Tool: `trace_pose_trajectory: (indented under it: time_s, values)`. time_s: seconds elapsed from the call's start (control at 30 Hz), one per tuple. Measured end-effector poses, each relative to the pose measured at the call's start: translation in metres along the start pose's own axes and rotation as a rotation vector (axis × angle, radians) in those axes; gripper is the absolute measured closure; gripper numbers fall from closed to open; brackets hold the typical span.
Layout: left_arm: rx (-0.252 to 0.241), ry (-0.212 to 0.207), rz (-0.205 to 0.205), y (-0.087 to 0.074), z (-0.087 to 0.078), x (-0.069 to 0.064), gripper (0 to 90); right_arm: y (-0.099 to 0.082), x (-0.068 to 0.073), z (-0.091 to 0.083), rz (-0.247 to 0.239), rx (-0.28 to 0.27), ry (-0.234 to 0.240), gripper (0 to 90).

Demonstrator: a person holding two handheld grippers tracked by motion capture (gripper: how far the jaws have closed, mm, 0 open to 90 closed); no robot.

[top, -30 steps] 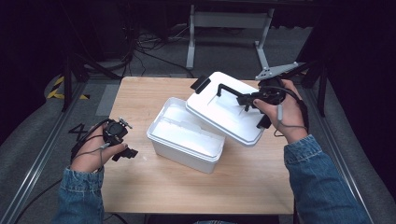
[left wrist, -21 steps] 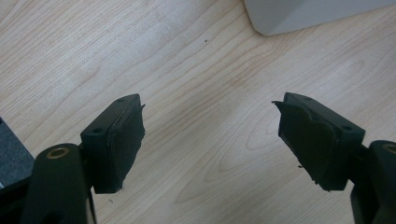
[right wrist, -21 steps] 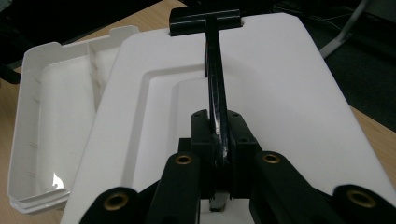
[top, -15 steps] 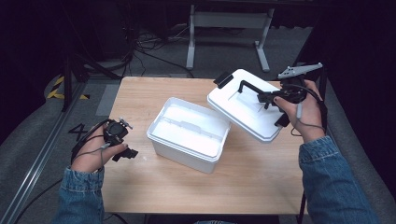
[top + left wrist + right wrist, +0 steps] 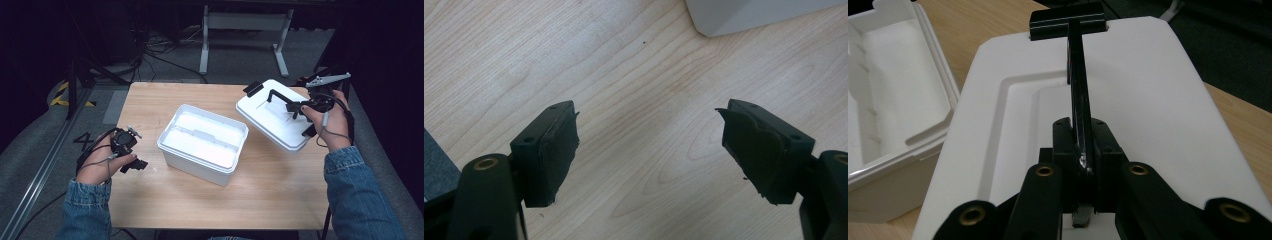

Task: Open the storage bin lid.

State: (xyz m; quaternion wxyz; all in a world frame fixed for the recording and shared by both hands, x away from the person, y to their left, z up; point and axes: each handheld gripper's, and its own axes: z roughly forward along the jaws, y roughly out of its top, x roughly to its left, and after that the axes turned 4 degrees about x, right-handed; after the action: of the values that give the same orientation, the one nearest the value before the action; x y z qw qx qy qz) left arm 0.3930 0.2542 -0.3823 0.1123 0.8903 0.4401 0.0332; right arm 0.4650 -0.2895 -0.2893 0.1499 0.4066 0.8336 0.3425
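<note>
The right gripper (image 5: 1082, 165) pinches the white lid (image 5: 277, 120) by its black handle (image 5: 1075, 95), probably light and rigid, while the left gripper (image 5: 649, 150) stands spread.

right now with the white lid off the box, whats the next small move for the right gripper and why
Probably lower the white plastic lid flat onto the wooden table right of the open white plastic box. The right gripper has its jaws clamped on the lid's black handle, the lid tilts beside the box, and bare tabletop lies beneath.
</note>
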Motion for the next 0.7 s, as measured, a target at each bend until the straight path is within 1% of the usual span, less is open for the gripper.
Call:
trace_pose_trajectory:
  time_s: [0.03, 0.07, 0.1, 0.17, 0.2, 0.27, 0.43, 0.47, 0.5, 0.53, 0.57, 0.7]
  values:
    - [0.0, -0.001, -0.001, 0.0, 0.0, 0.0, 23.3, -0.003, -0.003, 0.003, 0.009, 0.007, -0.001, 84.8]
    - [0.0, -0.013, -0.013, 0.0, 0.001, 0.0, 23.2, -0.005, -0.005, 0.005, 0.016, 0.015, -0.001, 84.8]
    - [0.002, -0.015, -0.014, 0.0, 0.001, 0.0, 23.3, -0.008, -0.007, 0.008, 0.023, 0.024, -0.004, 84.8]
    - [0.002, -0.002, 0.0, 0.0, 0.001, 0.001, 23.2, -0.012, -0.01, 0.013, 0.031, 0.038, -0.007, 84.8]
    - [0.003, -0.002, -0.001, 0.0, 0.002, 0.001, 23.2, -0.015, -0.012, 0.017, 0.042, 0.05, -0.009, 84.8]
    - [0.003, 0.001, 0.006, 0.0, 0.002, 0.001, 23.2, -0.02, -0.014, 0.023, 0.044, 0.061, -0.01, 84.8]
    - [0.007, 0.001, 0.005, 0.0, 0.002, 0.002, 23.2, -0.03, -0.019, 0.037, 0.066, 0.089, -0.011, 84.8]
    - [0.01, -0.017, -0.012, 0.0, 0.002, 0.001, 23.2, -0.031, -0.02, 0.039, 0.065, 0.091, -0.011, 84.8]
    - [0.011, -0.017, -0.011, 0.0, 0.003, 0.001, 23.2, -0.034, -0.021, 0.042, 0.071, 0.102, -0.01, 84.8]
    - [0.014, -0.005, 0.005, 0.0, 0.002, 0.002, 23.2, -0.035, -0.021, 0.043, 0.07, 0.106, -0.011, 84.7]
    - [0.013, -0.01, -0.005, 0.0, 0.003, 0.002, 23.2, -0.037, -0.022, 0.046, 0.074, 0.116, -0.013, 84.7]
    - [0.014, -0.02, -0.01, 0.0, 0.003, 0.001, 23.2, -0.045, -0.024, 0.053, 0.08, 0.128, -0.019, 84.8]
